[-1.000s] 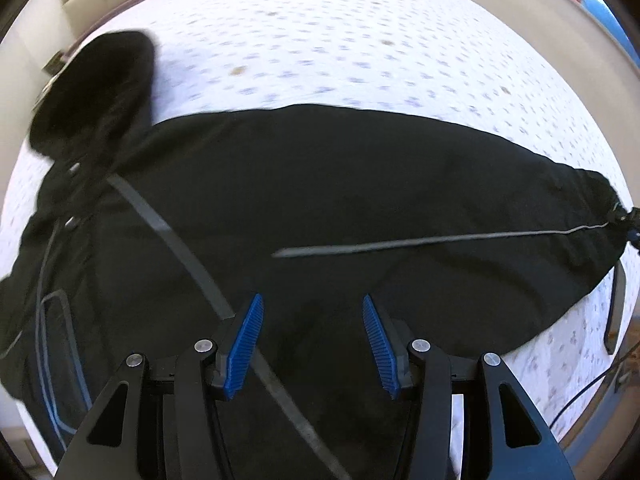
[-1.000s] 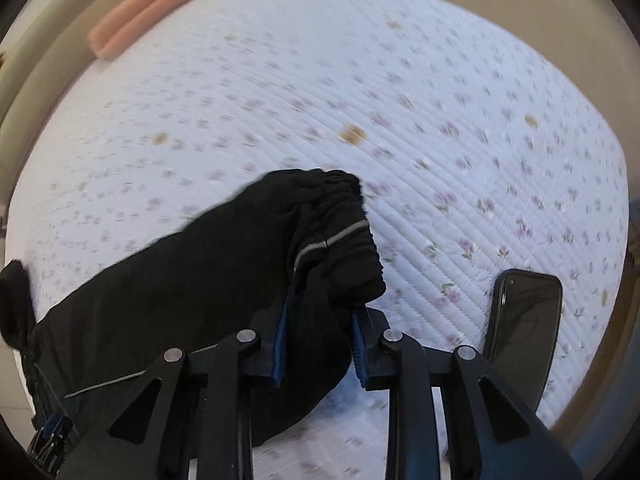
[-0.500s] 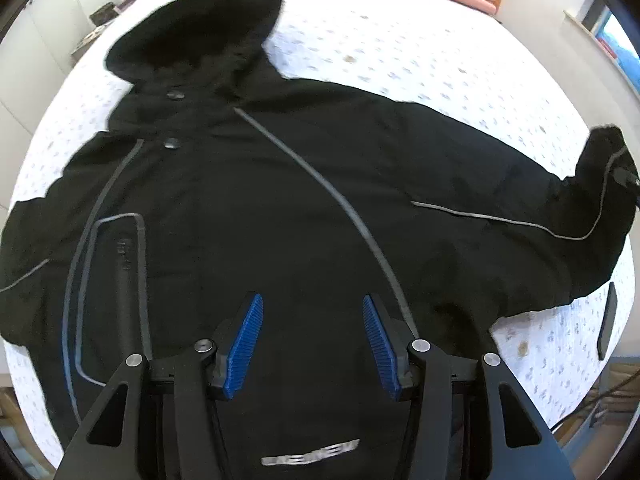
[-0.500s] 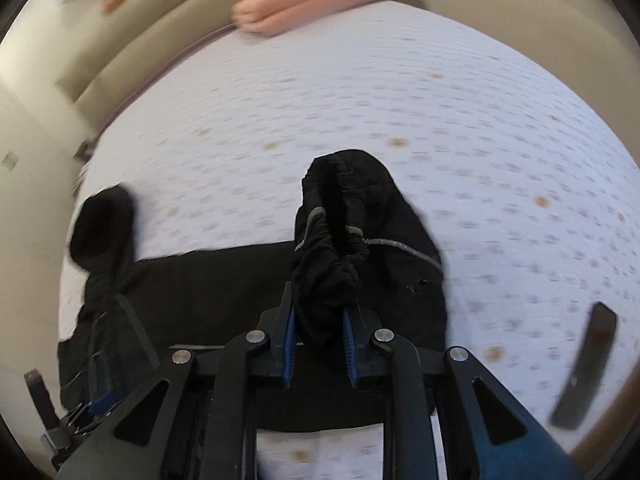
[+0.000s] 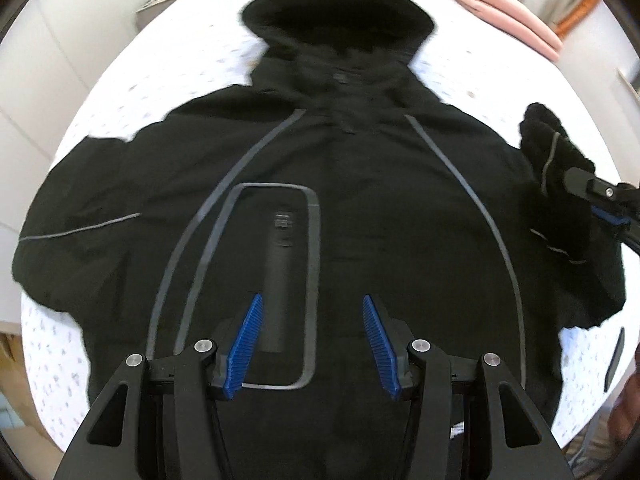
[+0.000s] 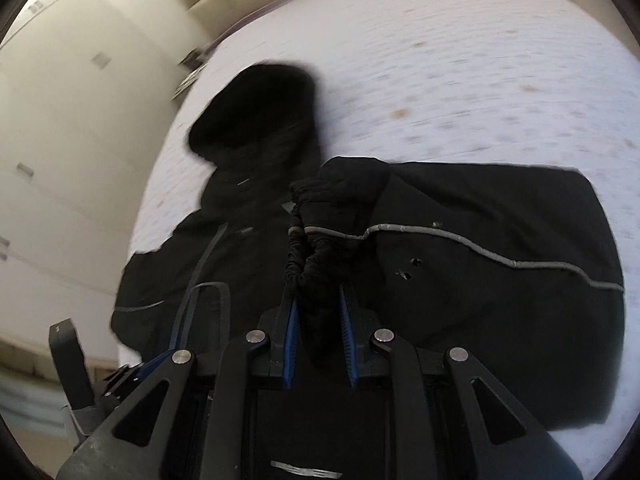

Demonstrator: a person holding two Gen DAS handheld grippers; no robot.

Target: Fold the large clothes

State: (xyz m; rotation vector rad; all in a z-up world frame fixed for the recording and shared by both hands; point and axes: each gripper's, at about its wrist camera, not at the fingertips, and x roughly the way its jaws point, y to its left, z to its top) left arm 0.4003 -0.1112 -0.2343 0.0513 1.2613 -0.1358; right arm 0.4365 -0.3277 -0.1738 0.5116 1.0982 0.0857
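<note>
While spread front-up across the bed (image 5: 460, 52), with hood (image 5: 340, 20) toward the far end, the jacket (image 5: 380, 220) looks thick, soft and rather heavy, so best taken at cuffs and hem. Right gripper (image 6: 319, 332): closed tight on the sleeve cuff (image 6: 320, 216), lifted over the jacket's chest. Left gripper (image 5: 311, 344): wide open above the lower front, holding nothing. Near the jacket's right edge, a dark phone (image 5: 614, 360); beyond the hood, pink pillows (image 5: 500, 4). Nothing in the way, probably.

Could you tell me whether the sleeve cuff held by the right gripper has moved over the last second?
Yes. The cuff, clamped in the right gripper, has swung from bare bedsheet inward toward the hood.
</note>
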